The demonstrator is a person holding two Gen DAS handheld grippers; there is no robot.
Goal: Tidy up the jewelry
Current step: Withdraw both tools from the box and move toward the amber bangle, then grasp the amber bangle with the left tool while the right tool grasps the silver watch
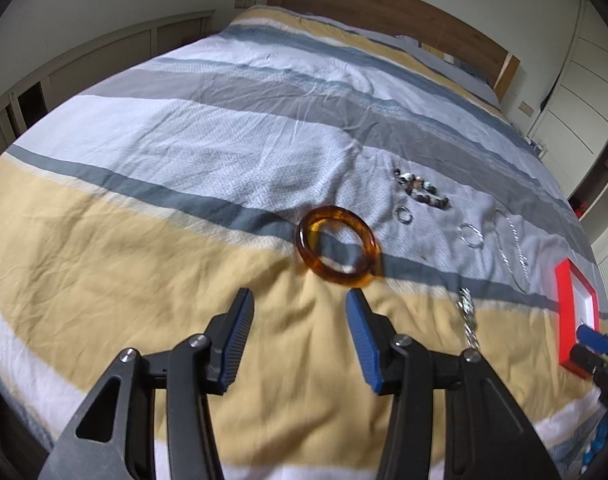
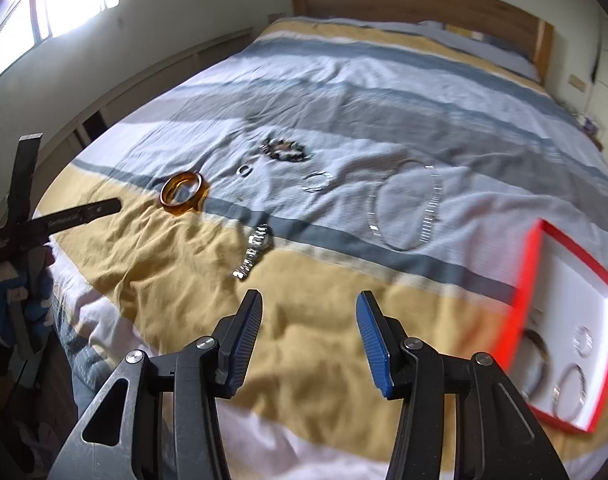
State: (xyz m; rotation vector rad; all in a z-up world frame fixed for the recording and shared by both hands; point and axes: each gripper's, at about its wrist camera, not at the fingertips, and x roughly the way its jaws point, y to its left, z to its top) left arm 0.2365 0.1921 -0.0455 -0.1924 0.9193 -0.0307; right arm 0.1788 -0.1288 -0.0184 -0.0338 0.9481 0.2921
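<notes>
The left gripper [image 1: 299, 304] hangs spread and empty just short of the translucent amber bangle [image 1: 338, 245], which lies flat on the striped yellow-and-grey bedspread [image 1: 143, 248] near its foot edge, likely lined up for a pick; the right gripper [image 2: 308, 307] is likewise spread, grasping nothing. The red-rimmed white jewellery tray [image 2: 524, 272] sits by the bedspread's right edge, already holding a few silver rings, presumably the bangle's destination.

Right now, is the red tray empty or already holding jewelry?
Partly filled. The right wrist view shows the red tray holding three rings or bangles on its white lining, one being a silver bangle; much of the lining is bare.
</notes>
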